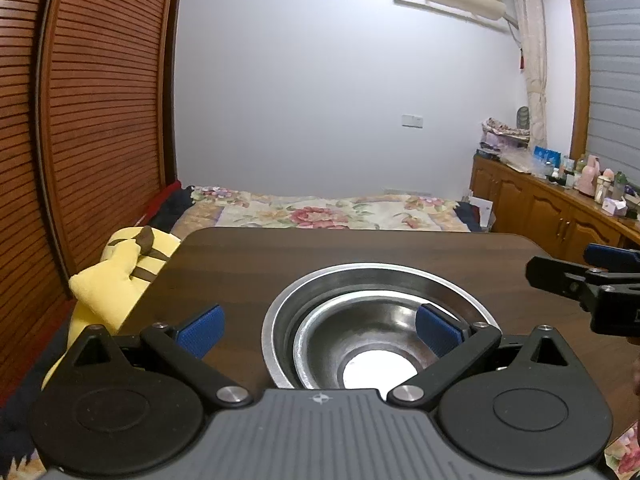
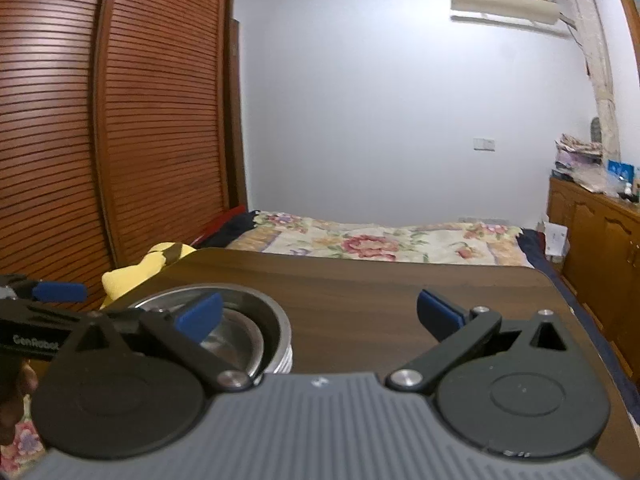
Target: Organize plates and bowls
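Observation:
A small steel bowl [image 1: 372, 344] sits nested inside a larger steel bowl [image 1: 384, 280] on the dark wooden table [image 1: 280, 264]. My left gripper [image 1: 320, 326] is open and empty, hovering just above and before the bowls, its right pad over the inner bowl. The bowls also show in the right wrist view [image 2: 248, 320], at the left, stacked on something white. My right gripper [image 2: 320, 312] is open and empty over bare table to the right of the bowls. It shows at the right edge of the left wrist view [image 1: 576, 276].
A yellow plush toy [image 1: 120, 272] lies off the table's left edge. A bed with a floral cover [image 1: 328, 212] is beyond the table. A slatted wardrobe [image 1: 80, 120] stands left; a cluttered wooden cabinet [image 1: 560, 208] stands right.

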A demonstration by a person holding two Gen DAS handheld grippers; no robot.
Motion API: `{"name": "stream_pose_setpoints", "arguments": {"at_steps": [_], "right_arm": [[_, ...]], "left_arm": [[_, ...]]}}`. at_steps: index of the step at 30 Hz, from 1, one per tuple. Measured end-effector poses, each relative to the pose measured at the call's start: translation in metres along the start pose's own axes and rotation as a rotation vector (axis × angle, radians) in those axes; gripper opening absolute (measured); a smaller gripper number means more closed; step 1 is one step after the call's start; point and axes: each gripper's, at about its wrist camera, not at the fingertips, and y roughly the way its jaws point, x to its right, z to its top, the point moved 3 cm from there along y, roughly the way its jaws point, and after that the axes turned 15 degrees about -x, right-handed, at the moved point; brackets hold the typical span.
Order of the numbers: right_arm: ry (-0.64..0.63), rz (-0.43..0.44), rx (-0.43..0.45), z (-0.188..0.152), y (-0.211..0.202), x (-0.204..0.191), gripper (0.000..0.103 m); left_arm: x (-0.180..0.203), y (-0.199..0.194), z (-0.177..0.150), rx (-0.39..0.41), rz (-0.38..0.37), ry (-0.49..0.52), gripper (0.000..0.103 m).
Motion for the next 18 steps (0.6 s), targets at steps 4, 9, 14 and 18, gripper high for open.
{"name": "stream_pose_setpoints", "arguments": {"at_steps": [4, 9, 14, 18], "right_arm": [[0.025, -0.023, 0.012, 0.001, -0.010, 0.004, 0.103], [0.034, -0.061, 0.022, 0.000, -0.024, 0.006, 0.103], [0.030, -0.080, 0.018, -0.002, -0.035, 0.006, 0.103], [0.037, -0.095, 0.021, -0.004, -0.042, 0.008, 0.103]], "left_arm": [[0.007, -0.008, 0.000, 0.019, 0.017, 0.011, 0.103], [0.021, -0.016, 0.000, 0.009, 0.033, 0.039, 0.103], [0.026, -0.026, -0.001, 0.030, 0.057, 0.048, 0.103], [0.029, -0.032, -0.002, 0.028, 0.056, 0.043, 0.103]]}}
